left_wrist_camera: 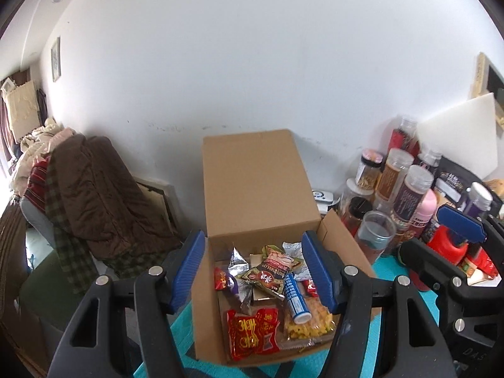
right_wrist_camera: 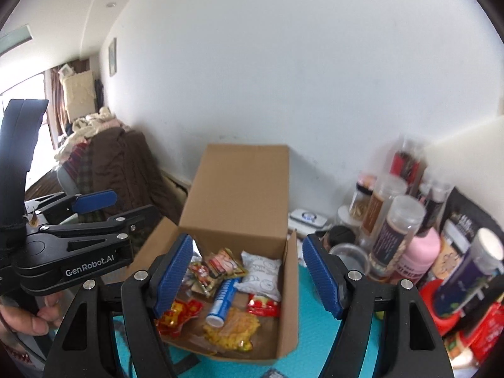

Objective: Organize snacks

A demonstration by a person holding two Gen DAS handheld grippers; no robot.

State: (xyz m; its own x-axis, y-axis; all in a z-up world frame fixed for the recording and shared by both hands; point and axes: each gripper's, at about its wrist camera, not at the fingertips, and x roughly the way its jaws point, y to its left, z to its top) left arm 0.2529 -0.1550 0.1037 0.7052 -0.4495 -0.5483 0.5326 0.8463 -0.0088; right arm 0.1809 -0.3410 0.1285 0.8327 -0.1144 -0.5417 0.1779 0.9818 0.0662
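Observation:
An open cardboard box (left_wrist_camera: pixel 252 182) stands on a teal mat (left_wrist_camera: pixel 393 271) with its lid upright against the wall. Inside lie several snacks: a blue tube (left_wrist_camera: pixel 294 296), a red packet (left_wrist_camera: pixel 252 334), a yellow snack bag (left_wrist_camera: pixel 310 324) and a white packet (right_wrist_camera: pixel 261 274). My left gripper (left_wrist_camera: pixel 253 271) hovers above the box, open, nothing between its blue pads. My right gripper (right_wrist_camera: pixel 249 277) is also above the box (right_wrist_camera: pixel 239 189), open and empty. In the right wrist view a hand (right_wrist_camera: pixel 28 315) holds the left gripper at the left edge.
Several jars and bottles (left_wrist_camera: pixel 406 189), a pink bottle (left_wrist_camera: pixel 425 211) and red packs crowd the table right of the box. A white foam board (left_wrist_camera: pixel 460 132) leans behind them. Left of the table a chair carries a brown quilt and clothes (left_wrist_camera: pixel 94 195). The white wall is close behind.

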